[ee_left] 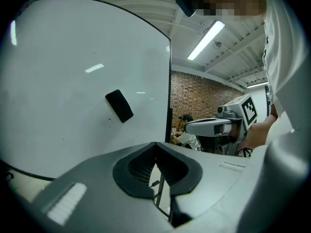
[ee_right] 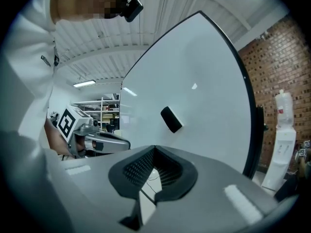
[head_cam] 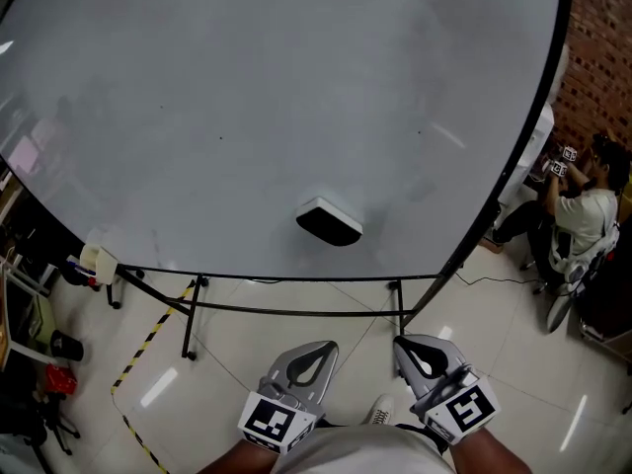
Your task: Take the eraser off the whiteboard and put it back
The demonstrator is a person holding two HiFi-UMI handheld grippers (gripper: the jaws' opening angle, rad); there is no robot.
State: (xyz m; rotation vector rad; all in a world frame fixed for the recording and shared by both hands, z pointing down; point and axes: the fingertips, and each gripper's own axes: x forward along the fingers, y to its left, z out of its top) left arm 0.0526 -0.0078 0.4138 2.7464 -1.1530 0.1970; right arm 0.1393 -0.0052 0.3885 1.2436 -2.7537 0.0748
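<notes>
A black eraser with a white back sticks to the big whiteboard near its lower edge. It also shows in the left gripper view as the eraser and in the right gripper view as the eraser. Both grippers hang well short of the board, side by side near my body. My left gripper is shut with nothing in it, its tips meeting. My right gripper is shut and empty too, its tips together. Each gripper shows in the other's view.
The whiteboard stands on a black metal frame over a tiled floor. Yellow-black tape marks the floor at left, near clutter. A seated person is at the right by a brick wall. A water dispenser stands there.
</notes>
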